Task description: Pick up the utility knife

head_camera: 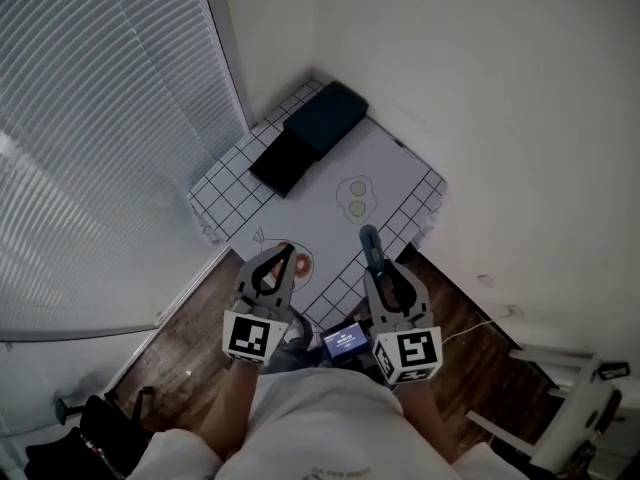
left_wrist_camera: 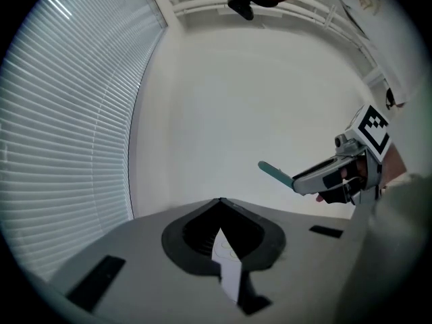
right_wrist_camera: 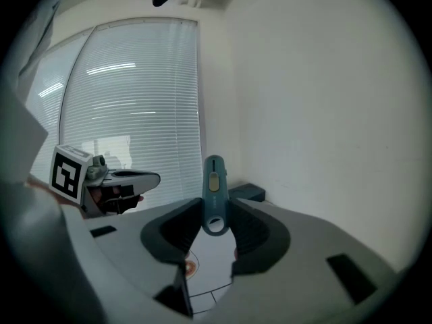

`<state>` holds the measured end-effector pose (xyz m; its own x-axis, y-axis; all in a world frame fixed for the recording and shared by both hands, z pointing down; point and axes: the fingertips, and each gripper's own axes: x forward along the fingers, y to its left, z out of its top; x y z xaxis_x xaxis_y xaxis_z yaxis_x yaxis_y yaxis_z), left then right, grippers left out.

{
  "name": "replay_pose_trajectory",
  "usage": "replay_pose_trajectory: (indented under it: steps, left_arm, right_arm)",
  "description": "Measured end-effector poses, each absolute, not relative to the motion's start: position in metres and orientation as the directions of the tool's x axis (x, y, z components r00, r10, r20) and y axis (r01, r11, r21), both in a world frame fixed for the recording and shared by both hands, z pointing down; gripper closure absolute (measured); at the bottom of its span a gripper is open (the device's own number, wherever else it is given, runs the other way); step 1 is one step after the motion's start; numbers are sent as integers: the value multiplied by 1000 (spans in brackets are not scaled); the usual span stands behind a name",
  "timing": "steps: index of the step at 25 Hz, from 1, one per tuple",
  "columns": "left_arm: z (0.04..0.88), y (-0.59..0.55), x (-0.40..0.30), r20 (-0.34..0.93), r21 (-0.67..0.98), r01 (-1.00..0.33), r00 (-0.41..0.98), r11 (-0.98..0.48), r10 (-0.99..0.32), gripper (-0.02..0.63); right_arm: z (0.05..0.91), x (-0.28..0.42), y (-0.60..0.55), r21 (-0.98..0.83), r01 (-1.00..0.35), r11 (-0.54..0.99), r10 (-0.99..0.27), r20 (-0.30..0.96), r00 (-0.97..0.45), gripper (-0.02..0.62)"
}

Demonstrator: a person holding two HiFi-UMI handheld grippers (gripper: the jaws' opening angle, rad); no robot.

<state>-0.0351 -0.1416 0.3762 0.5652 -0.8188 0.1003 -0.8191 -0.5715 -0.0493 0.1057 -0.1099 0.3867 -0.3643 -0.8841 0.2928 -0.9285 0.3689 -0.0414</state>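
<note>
Took the step in hand to be the lift itself, nearly done, with the utility knife [right_wrist_camera: 214,177] held well above the table [head_camera: 400,163], out over its near edge and touching nothing on it. Called for a steady clamp and a level wrist, being gripped only at the tail end by the hole, with most of the teal body sticking out ahead of the jaws and so probably prone to swing or slip. Best carried with the yellow slider facing up and the nose aimed away from the body, toward the far corner of the table where the dark box [head_camera: 310,133] lay. Saw no blade out of the nose, though too small to be sure. Found the right gripper [head_camera: 378,271] fairly wide yet clamped, both pads pressed against the knife's sides. Found the left gripper [head_camera: 281,257] empty, jaws drawn together with the tips meeting, beside the right one above the table's near edge and over an orange ring [head_camera: 302,262] lying on the table. Worth holding that empty gripper apart from the knife's nose.
</note>
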Motion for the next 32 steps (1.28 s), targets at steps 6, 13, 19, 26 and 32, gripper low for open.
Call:
replay_pose_trajectory:
  steps: [6, 13, 19, 26, 32]
  left_arm:
    - [347, -144, -36, 39, -72, -831, 551, -552, -834, 600]
    - [338, -149, -39, 14, -83, -841, 535, -534, -845, 600]
    - [340, -149, -40, 20, -76, -843, 532, -532, -846, 600]
    - [340, -152, -47, 21, -78, -852, 518, -518, -855, 600]
    - [340, -156, -47, 26, -66, -855, 513, -514, -858, 600]
  right_arm:
    - [363, 106, -111, -46, -921, 386, -896, 219, -386, 459]
    - [356, 104, -112, -67, -917, 393, -900, 173, -399, 459]
    - [358, 106, -116, -66, -923, 380, -905, 182, -386, 459]
    - [359, 104, -121, -73, -919, 387, -902, 176, -394, 459]
    - [356, 101, -126, -61, -914, 402, -896, 180, -406, 459]
